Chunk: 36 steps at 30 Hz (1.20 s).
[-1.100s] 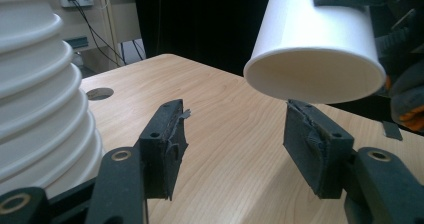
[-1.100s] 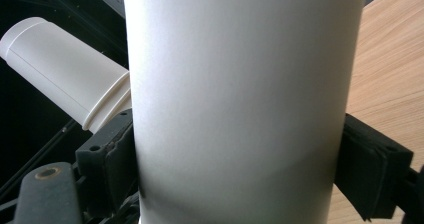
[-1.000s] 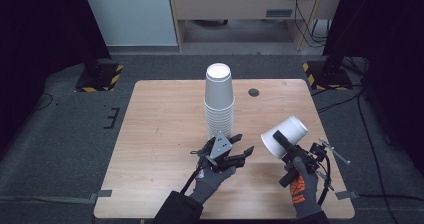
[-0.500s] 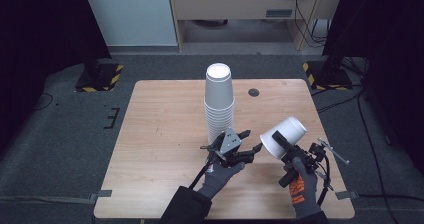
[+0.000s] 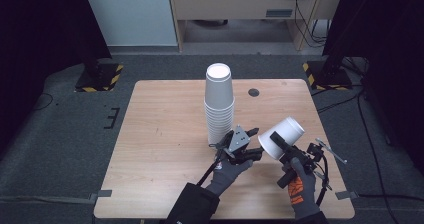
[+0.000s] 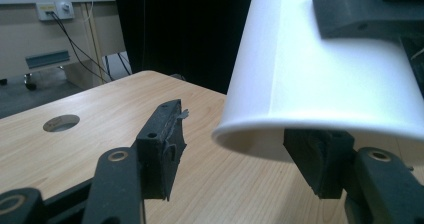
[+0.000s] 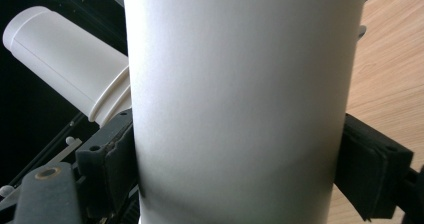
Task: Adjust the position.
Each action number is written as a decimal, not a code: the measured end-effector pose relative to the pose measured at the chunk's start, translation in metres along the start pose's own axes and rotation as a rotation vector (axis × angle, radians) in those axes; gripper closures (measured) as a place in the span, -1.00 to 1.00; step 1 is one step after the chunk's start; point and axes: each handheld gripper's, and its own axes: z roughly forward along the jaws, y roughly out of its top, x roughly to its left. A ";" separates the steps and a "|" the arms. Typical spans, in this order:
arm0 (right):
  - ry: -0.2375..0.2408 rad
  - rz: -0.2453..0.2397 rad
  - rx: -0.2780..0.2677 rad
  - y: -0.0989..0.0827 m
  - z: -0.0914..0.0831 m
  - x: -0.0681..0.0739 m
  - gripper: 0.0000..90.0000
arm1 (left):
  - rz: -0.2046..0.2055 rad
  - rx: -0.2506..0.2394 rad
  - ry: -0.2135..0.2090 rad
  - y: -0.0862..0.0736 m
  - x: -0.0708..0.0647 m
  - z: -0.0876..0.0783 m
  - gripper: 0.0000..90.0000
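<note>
Table: pale wooden tabletop [image 5: 165, 134], visible grain, smooth matt finish.
Cups: tall stack of white paper cups [image 5: 219, 104], matt; single white paper cup [image 5: 282, 136], smooth, matt.
Floor: dark grey carpet [image 5: 60, 149], rough.
Gloves: grey knitted cloth glove [image 5: 227, 171].

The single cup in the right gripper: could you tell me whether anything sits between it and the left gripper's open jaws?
Nothing visible does. The single cup hangs just beyond the left gripper, over bare table.

The left hand-held gripper [image 5: 253, 143] has moved right, its jaws now flanking the held cup's [image 5: 281, 137] rim.
</note>
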 end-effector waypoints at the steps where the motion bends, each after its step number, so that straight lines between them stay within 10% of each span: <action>1: 0.003 0.002 0.002 -0.001 0.000 0.000 -0.65 | -0.001 -0.006 -0.001 0.000 0.000 0.001 -0.09; 36: 0.021 0.029 0.034 -0.004 0.005 -0.004 -0.67 | 0.055 0.005 0.000 -0.008 -0.001 -0.005 0.77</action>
